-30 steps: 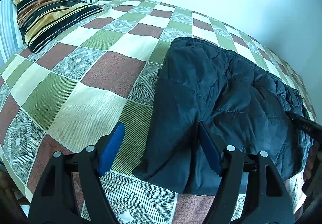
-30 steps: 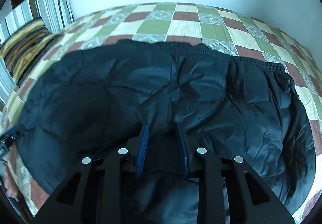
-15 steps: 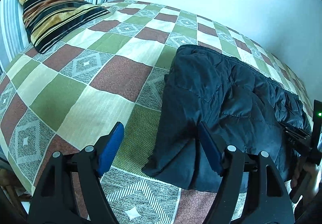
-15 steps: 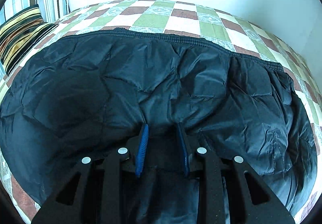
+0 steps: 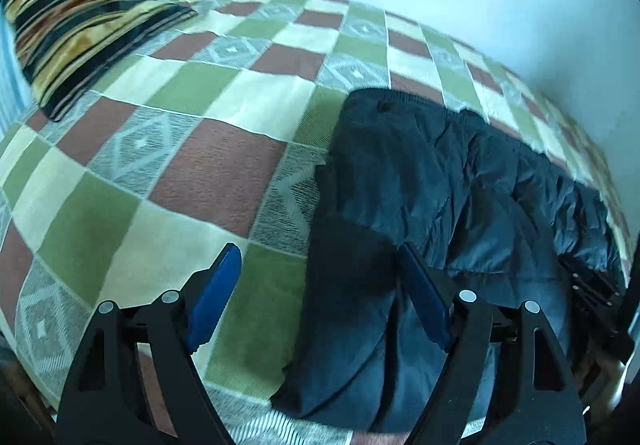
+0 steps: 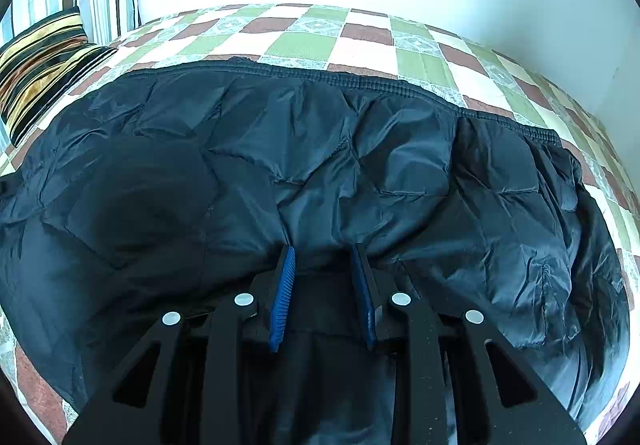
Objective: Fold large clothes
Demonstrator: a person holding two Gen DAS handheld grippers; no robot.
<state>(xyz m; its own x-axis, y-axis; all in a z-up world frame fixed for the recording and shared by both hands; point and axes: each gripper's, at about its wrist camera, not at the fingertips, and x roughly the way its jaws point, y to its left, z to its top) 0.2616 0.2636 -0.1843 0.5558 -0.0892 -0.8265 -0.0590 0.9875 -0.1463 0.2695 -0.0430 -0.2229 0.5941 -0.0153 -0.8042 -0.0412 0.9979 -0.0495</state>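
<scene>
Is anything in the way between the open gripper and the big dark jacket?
No, nothing visible. The left hand-held gripper hangs open right over the jacket's near edge on the checkered bedspread; the striped pillow lies far away.

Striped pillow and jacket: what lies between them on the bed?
Only bare checkered bedspread lies between the striped pillow and the jacket; the left wrist view shows it best.

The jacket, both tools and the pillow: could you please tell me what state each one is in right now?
Jacket: lying on the checked bedspread, puffy and creased, near edge bunched.
Left tool: open, its right pad at the jacket's edge, nothing gripped.
Right tool: closed on a bunched fold of the jacket.
Striped pillow: propped at the head of the bed.
</scene>
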